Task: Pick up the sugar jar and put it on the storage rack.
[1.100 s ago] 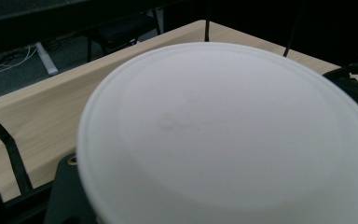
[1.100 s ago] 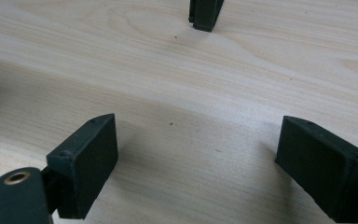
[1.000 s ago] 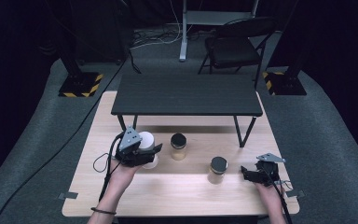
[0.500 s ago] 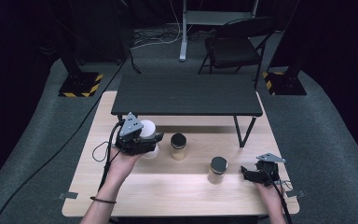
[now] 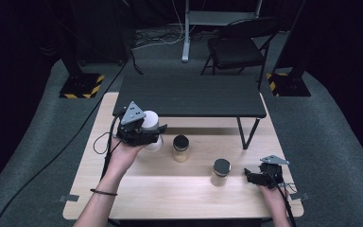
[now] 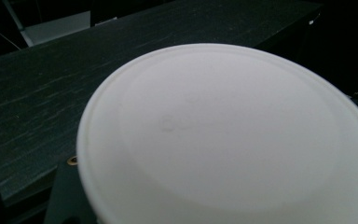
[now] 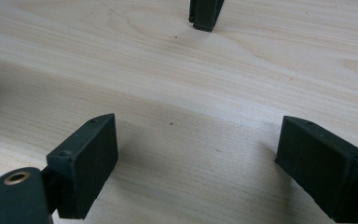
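High view shows my left gripper [image 5: 152,136] pinching the white jar [image 5: 151,124], lifted left of centre but not placed, while my right gripper [image 5: 251,177] rests spread at lower right.

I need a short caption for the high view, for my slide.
Left gripper holds a white-lidded jar near the black shelf; right gripper rests open.

- The left gripper [image 5: 157,133], a black two-jaw tool, carries a grey three-cornered plate [image 5: 132,113] dotted with small dark holes.
- A thin black cable [image 5: 108,152] loops from its body.
- A dark band [image 5: 103,192] circles the left wrist (bare forearm, no sleeve).
- The right gripper [image 7: 196,165] shows blocky black jaws with tiny screw holes and a brass-ringed hole [image 7: 17,177].
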The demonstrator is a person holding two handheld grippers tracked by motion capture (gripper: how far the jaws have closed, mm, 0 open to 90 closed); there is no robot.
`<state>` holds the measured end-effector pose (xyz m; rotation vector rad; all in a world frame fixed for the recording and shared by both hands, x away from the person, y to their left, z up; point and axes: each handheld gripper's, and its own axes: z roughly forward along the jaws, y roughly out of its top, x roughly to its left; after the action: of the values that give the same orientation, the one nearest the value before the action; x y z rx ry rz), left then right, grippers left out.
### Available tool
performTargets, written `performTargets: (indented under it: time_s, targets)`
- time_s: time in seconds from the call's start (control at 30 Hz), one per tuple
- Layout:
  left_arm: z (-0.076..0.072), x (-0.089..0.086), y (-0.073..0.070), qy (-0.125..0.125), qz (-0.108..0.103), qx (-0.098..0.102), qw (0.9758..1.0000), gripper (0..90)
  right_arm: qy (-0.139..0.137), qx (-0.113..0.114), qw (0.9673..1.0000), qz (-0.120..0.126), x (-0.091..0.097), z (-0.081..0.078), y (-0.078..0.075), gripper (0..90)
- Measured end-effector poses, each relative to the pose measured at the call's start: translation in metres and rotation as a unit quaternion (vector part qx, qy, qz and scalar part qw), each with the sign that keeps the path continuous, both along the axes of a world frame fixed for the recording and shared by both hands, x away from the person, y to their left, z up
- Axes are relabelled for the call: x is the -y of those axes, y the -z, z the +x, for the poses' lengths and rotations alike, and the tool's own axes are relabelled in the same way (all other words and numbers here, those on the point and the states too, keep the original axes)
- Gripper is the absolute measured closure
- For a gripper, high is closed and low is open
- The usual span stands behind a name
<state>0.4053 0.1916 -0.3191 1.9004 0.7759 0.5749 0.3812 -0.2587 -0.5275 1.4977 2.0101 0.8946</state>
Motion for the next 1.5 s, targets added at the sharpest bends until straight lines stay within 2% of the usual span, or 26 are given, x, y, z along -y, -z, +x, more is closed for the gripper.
performTargets:
  time_s: [0.13,0.4,0.77,0.97,1.2,1.5]
  targets:
    - [0.004,0.002,-0.01,0.002,-0.001,0.003,1.0,36.2,0.0,0.0,1.0,0.0,0.0,0.0,0.0,11.7]
    - [0.012,0.004,-0.025,0.009,-0.008,-0.002,0.9999,36.2,0.0,0.0,1.0,0.0,0.0,0.0,0.0,11.7]
    - [0.023,0.011,-0.049,0.01,0.004,0.002,0.9999,36.1,0.0,0.0,1.0,0.0,0.0,0.0,0.0,11.7]
    - [0.033,0.014,-0.057,0.01,0.009,-0.002,0.9999,36.1,0.0,0.0,1.0,0.0,0.0,0.0,0.0,11.6]
    - [0.043,0.016,-0.066,0.007,0.004,-0.004,1.0,36.1,-0.001,0.0,1.0,0.0,0.0,0.0,0.0,11.6]
    - [0.062,0.02,-0.07,-0.011,0.004,-0.013,0.9998,36.1,-0.001,0.0,1.0,0.001,0.0,0.001,0.0,11.5]
